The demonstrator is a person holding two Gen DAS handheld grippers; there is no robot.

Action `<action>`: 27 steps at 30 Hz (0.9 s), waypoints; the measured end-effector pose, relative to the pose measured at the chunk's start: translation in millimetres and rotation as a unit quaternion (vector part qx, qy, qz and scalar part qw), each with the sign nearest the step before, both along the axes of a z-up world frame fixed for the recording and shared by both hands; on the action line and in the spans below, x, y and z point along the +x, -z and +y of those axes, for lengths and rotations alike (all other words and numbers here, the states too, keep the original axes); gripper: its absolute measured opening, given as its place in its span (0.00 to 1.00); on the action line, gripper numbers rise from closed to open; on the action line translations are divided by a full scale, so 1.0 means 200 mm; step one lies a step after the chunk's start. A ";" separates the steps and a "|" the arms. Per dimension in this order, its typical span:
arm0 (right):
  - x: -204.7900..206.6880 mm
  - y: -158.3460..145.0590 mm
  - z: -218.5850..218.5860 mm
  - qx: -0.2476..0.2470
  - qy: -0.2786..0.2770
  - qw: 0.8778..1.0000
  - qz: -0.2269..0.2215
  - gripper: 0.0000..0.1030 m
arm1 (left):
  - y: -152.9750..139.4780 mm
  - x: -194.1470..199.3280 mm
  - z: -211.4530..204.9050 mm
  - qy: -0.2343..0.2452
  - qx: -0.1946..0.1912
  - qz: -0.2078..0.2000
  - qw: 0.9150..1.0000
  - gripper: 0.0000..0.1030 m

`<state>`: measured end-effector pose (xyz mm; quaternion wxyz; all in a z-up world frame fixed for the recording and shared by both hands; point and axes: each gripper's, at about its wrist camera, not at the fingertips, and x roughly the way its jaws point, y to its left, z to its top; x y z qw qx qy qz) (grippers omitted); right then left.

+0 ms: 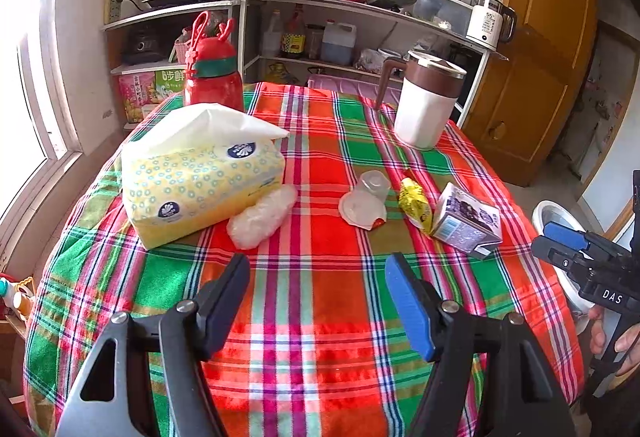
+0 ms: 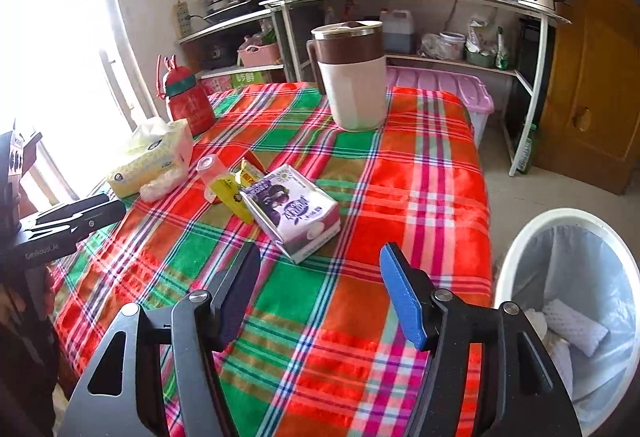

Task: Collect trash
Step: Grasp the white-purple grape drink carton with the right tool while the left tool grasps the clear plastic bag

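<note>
Plaid tablecloth (image 1: 320, 317) carries four pieces of trash in a loose row: crumpled clear wrap (image 1: 262, 215) against the tissue pack (image 1: 200, 177), tipped clear cup (image 1: 366, 199), yellow wrapper (image 1: 416, 203), purple carton (image 2: 292, 209) lying flat. Lined bin (image 2: 520, 245) stands off the table's right edge — within reach for drops, some white trash already inside. Left gripper (image 1: 318, 301) and right gripper (image 2: 320, 291) both open, empty, angled down toward the row.
</note>
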<state>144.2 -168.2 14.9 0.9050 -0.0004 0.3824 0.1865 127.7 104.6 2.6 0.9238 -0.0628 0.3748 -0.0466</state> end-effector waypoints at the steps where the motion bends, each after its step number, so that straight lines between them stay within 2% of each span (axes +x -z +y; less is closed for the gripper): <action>1: 0.02 0.01 0.03 -0.004 -0.005 1.000 0.002 0.65 | 0.01 0.01 0.02 -0.004 0.000 0.002 1.000 0.70; 8: 0.14 0.02 0.18 -0.023 -0.048 0.999 -0.004 0.67 | 0.05 0.06 0.10 -0.012 0.003 0.015 1.000 0.72; 13: 0.23 0.05 0.22 -0.031 -0.052 0.998 -0.004 0.68 | 0.06 0.10 0.14 -0.015 0.001 0.016 1.000 0.73; 17: 0.31 0.08 0.24 -0.025 -0.052 0.998 0.002 0.69 | 0.07 0.13 0.15 -0.023 0.024 0.015 0.999 0.73; 24: 0.31 0.12 0.29 -0.023 -0.104 0.994 0.026 0.69 | 0.09 0.21 0.13 -0.008 0.045 0.016 0.999 0.73; 27: 0.29 0.14 0.30 -0.028 -0.103 0.994 0.032 0.69 | 0.09 0.24 0.14 -0.012 0.045 0.017 0.999 0.73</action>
